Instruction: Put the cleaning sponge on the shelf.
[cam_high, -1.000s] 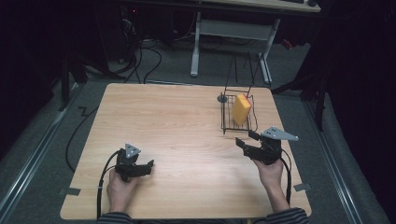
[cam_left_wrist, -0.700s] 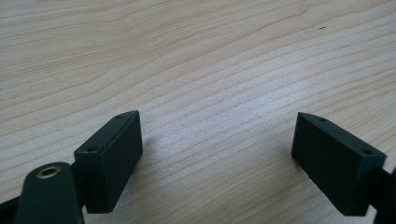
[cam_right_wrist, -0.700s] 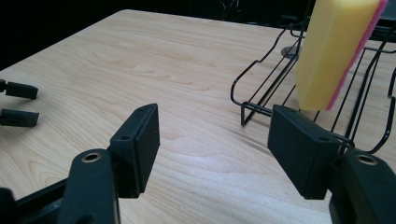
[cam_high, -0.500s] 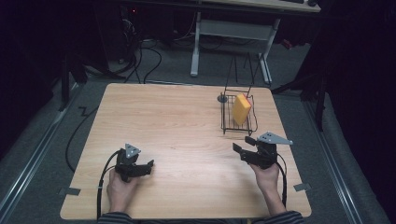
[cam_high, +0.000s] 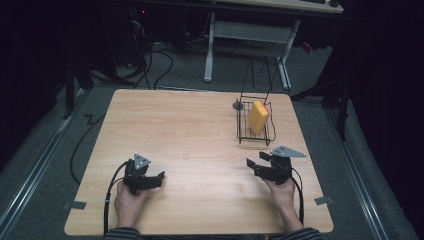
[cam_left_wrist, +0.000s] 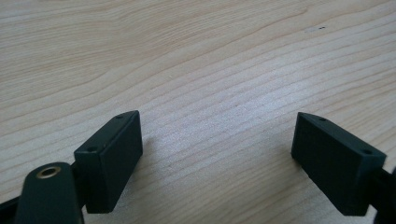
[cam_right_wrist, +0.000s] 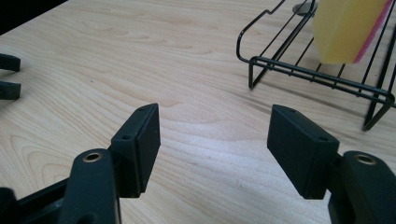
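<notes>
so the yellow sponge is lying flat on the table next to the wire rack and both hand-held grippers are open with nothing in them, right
Not quite. The yellow sponge stands on edge inside the wire rack, not flat on the table beside it; the high view shows this. The rest holds: the left hand-held gripper and the right hand-held gripper are both open with nothing in them.

Your left tool (cam_left_wrist: 217, 154) looks down on the bare wood grain of the table (cam_left_wrist: 210, 56). Its two black jaws stand wide apart, with nothing between them but tabletop.
</notes>
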